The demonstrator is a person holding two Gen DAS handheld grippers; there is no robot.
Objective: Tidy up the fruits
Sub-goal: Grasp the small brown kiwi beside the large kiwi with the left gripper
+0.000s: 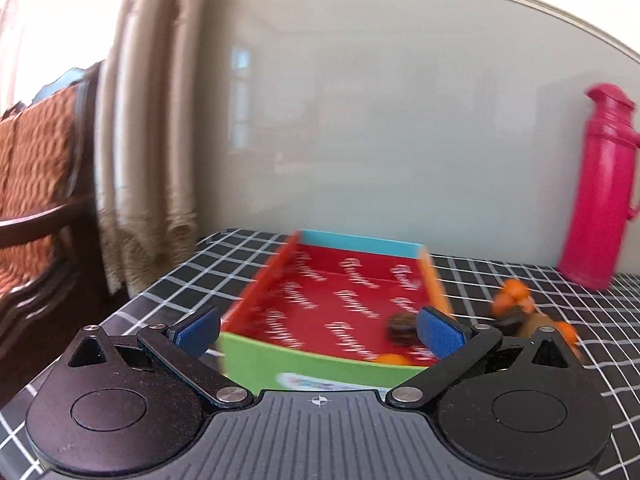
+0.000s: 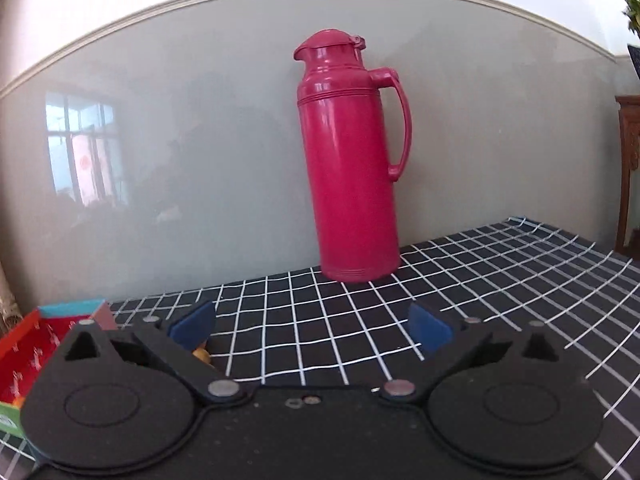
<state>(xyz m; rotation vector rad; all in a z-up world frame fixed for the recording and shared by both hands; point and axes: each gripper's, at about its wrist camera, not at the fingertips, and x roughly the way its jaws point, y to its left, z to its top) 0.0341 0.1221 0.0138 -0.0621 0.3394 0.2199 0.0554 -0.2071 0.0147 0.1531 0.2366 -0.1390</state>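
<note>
A shallow cardboard box [image 1: 248, 360] with a red printed inside and a green front wall lies on the checked tablecloth. Inside it, near the right front corner, sit a dark brown fruit [image 1: 400, 327] and a small orange fruit [image 1: 390, 358]. My left gripper [image 1: 318, 330] is open and empty, its jaws spread over the box's front. Several orange and brown fruits [image 1: 516, 304] lie on the cloth right of the box, blurred. My right gripper [image 2: 312, 330] is open and empty above the cloth; a bit of yellow-orange fruit [image 2: 202, 355] shows under its left finger. The box [image 2: 24, 336] shows at that view's left edge.
A tall pink thermos jug [image 2: 352, 160] with a handle stands at the back of the table against the grey wall; it also shows in the left wrist view [image 1: 600, 192]. A wooden chair [image 1: 36, 200] and a curtain [image 1: 148, 120] stand left of the table.
</note>
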